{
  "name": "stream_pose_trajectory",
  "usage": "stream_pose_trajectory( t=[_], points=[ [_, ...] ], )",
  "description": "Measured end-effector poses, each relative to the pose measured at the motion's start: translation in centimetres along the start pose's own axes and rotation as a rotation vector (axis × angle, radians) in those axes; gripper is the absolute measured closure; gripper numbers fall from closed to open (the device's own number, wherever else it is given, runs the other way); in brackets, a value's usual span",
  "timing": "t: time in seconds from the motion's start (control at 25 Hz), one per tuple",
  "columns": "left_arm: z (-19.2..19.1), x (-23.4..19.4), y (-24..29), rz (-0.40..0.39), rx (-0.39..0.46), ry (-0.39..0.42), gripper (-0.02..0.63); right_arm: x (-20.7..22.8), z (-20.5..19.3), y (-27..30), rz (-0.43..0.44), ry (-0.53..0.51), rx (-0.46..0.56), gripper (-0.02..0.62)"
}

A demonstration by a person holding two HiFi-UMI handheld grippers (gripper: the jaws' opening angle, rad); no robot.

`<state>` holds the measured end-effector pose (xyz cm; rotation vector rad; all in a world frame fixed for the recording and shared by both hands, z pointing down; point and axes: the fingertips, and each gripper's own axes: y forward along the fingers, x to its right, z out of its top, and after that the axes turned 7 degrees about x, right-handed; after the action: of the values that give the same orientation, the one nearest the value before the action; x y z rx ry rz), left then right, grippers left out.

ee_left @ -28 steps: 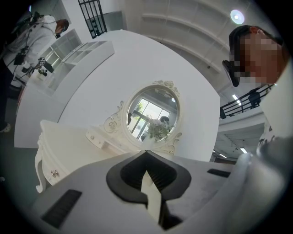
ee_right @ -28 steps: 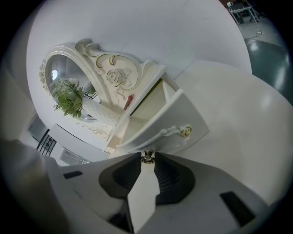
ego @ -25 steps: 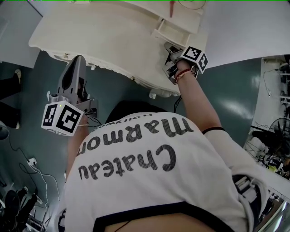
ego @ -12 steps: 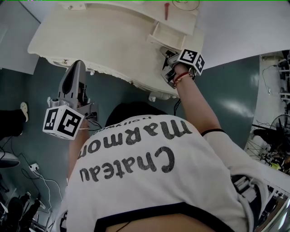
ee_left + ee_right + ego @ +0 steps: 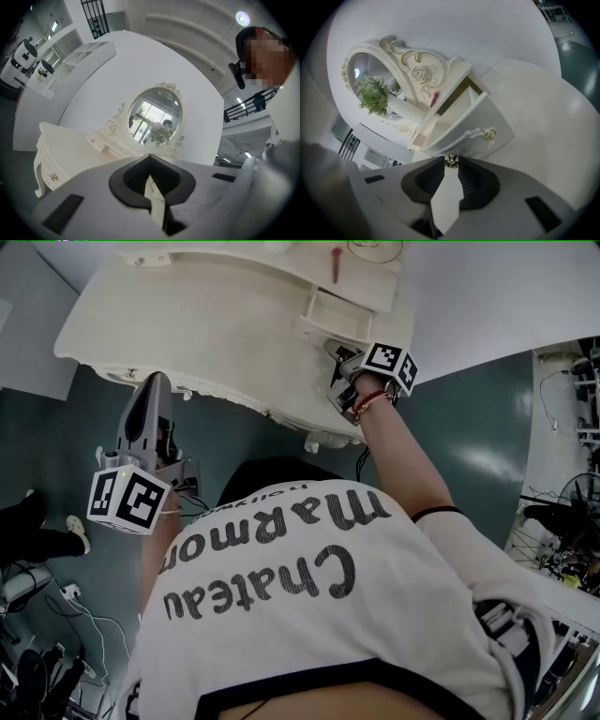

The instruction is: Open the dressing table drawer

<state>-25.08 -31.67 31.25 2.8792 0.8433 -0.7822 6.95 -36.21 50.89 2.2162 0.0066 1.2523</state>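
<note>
A: 2 tongs in play. How are they standing?

B: Right tongs (image 5: pixel 451 162) are clamping on a small brass knob (image 5: pixel 451 160) at the front of the drawer (image 5: pixel 461 123). Left tongs (image 5: pixel 149 158) are pressing together on nothing, and they are hanging over the floor (image 5: pixel 56 427), just off the front edge of the desk (image 5: pixel 187 324).

A: Where is the drawer sitting?

B: It is sitting on top of the desk at the right end, beside the mirror (image 5: pixel 370 86). It is standing partly out of its slot, with its pale inside showing. I cannot tell whether anything is lying in it. A white scroll with a gold rose (image 5: pixel 490 134) is showing on the drawer front, near the knob.

A: Anything else showing?

B: A red stick (image 5: pixel 435 99) is lying just above the slot, by the mirror's carved frame. The mirror is reflecting a green plant (image 5: pixel 375 96). The person's right arm is reaching out over the desk, and a red bracelet (image 5: pixel 371 399) is circling that wrist.
</note>
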Motion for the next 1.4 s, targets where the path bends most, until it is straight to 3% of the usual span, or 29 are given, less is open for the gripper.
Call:
stream_pose_trajectory(
  t=[0.76,1.12,1.4],
  points=[
    [0.5,0.2,-0.4,0.005,0.009,0.001,0.583,0.1,0.4,0.2,-0.04,0.092,0.069,0.491],
    [1.0,0.3,-0.6,0.005,0.015,0.004,0.583,0.0,0.5,0.1,-0.054,0.1,0.09,0.492],
    [1.0,0.7,-0.4,-0.015,0.011,0.002,0.583,-0.5,0.4,0.2,-0.052,0.051,0.109,0.49]
  ],
)
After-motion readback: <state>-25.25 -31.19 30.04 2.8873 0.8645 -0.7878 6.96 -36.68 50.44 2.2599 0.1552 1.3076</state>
